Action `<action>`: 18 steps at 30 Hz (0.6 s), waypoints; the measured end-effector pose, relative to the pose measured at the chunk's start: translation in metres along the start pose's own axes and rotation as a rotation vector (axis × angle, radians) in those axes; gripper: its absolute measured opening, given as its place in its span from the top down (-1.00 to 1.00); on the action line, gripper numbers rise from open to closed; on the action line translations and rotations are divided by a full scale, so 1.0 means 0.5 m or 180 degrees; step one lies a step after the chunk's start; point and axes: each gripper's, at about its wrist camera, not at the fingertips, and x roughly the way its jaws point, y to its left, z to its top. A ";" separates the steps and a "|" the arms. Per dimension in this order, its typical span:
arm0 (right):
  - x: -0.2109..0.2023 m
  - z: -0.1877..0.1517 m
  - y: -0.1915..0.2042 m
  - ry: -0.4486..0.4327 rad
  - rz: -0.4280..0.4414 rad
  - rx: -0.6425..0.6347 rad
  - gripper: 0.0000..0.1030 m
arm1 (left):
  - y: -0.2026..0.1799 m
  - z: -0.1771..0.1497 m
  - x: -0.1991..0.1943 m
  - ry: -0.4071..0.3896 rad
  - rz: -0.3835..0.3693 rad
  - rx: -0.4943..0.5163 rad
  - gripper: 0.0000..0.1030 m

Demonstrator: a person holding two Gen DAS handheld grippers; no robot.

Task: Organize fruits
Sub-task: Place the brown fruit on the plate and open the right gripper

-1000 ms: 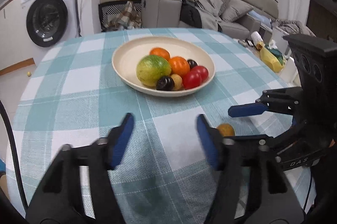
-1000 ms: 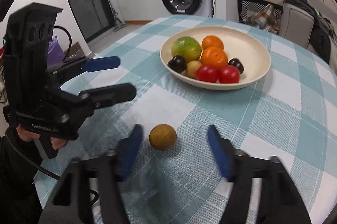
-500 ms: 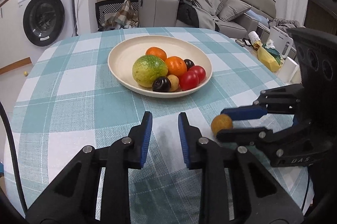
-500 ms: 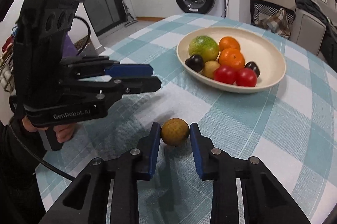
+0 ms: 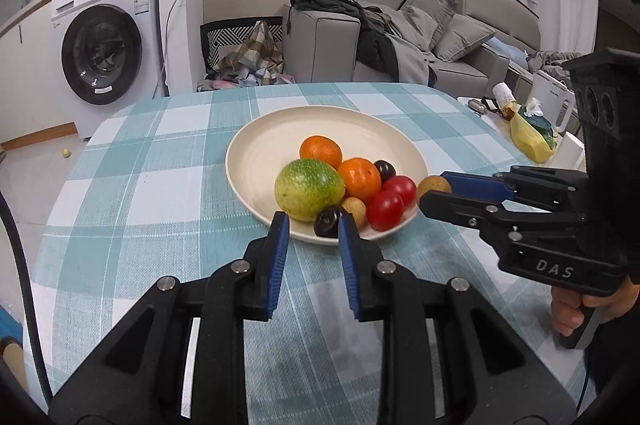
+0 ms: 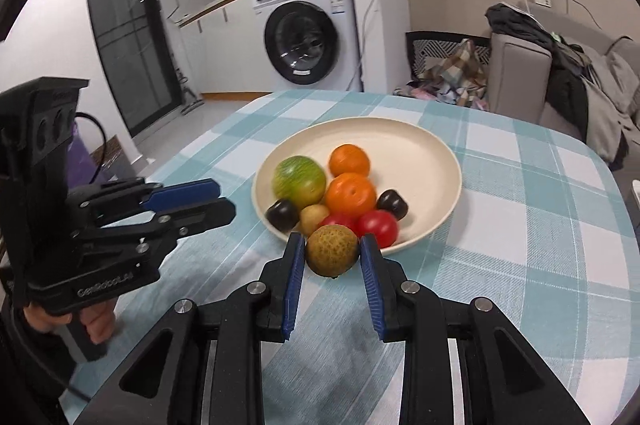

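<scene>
My right gripper (image 6: 332,253) is shut on a small round brown fruit (image 6: 332,249) and holds it in the air at the near rim of the cream bowl (image 6: 436,161). The bowl holds a green fruit (image 6: 298,177), two oranges (image 6: 350,195), red tomatoes (image 6: 378,227) and dark plums (image 6: 282,214). In the left wrist view the brown fruit (image 5: 433,185) shows at the right gripper's tips (image 5: 434,195) beside the bowl (image 5: 272,145). My left gripper (image 5: 313,225) is nearly shut and empty, low over the tablecloth in front of the bowl.
The round table wears a teal and white checked cloth (image 5: 160,185). A washing machine (image 5: 106,49), a sofa with clothes (image 5: 380,37) and a side table with a yellow bag (image 5: 528,137) stand beyond it.
My right gripper closed on the brown fruit, lifted it off the cloth and carried it to the bowl's rim. My left gripper closed from wide open.
</scene>
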 end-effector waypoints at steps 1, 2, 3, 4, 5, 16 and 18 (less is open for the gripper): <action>0.009 0.005 -0.006 -0.0006 -0.0043 0.0044 0.43 | 0.001 0.003 0.006 -0.0001 0.0015 0.0002 0.56; 0.014 0.008 -0.010 -0.0023 -0.0074 0.0085 0.43 | 0.003 0.006 0.012 -0.0012 0.0040 0.0013 0.56; 0.018 0.012 -0.014 -0.0042 -0.0083 0.0122 0.43 | 0.004 0.007 0.015 -0.0018 0.0056 0.0017 0.56; 0.022 0.016 -0.016 -0.0056 -0.0061 0.0154 0.43 | 0.005 0.007 0.019 -0.0015 0.0059 0.0010 0.56; 0.026 0.020 -0.015 -0.0050 -0.0039 0.0174 0.43 | 0.008 0.006 0.022 -0.0003 0.0059 -0.0006 0.56; 0.079 0.058 -0.029 -0.0032 -0.0261 0.0363 0.36 | 0.028 -0.002 0.041 0.0043 0.0083 -0.0105 0.56; 0.084 0.052 -0.033 0.0041 -0.0224 0.0380 0.08 | 0.030 -0.003 0.040 0.0039 0.0105 -0.0103 0.55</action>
